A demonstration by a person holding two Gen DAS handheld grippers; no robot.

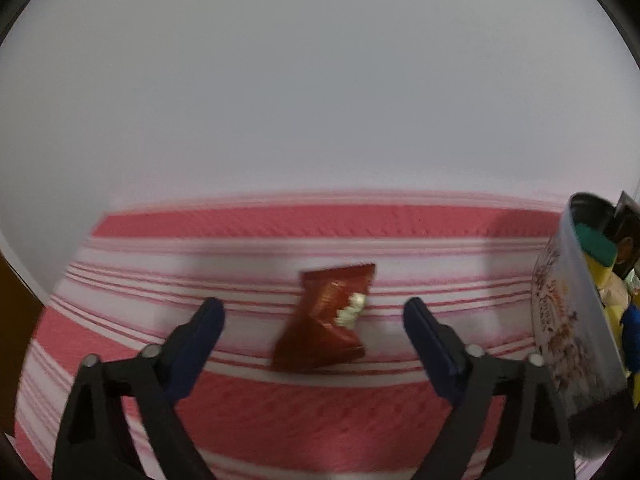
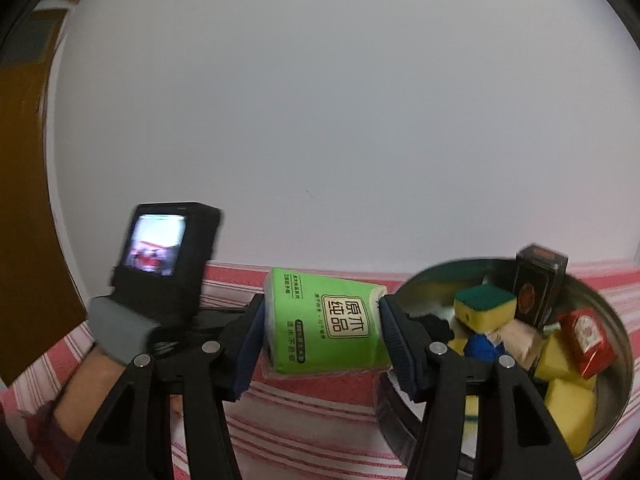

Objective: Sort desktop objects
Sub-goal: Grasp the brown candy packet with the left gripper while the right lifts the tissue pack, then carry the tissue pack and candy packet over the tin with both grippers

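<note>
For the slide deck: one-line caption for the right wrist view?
Right gripper holds green tissue pack beside filled metal tin.

A red-and-white striped cloth (image 1: 280,408) fills the lower frame, a plain white wall (image 1: 320,80) above it, brown wood (image 2: 24,200) at far left.

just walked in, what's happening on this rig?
A person with a handheld gripper in each hand is sorting desk clutter into a round metal tin. The right gripper is clamped on a green tissue pack, held above the striped cloth just left of the tin, which already holds sponges, small boxes and packets. The left gripper is open, its fingers either side of a red snack packet lying on the cloth, not gripping it.
</note>
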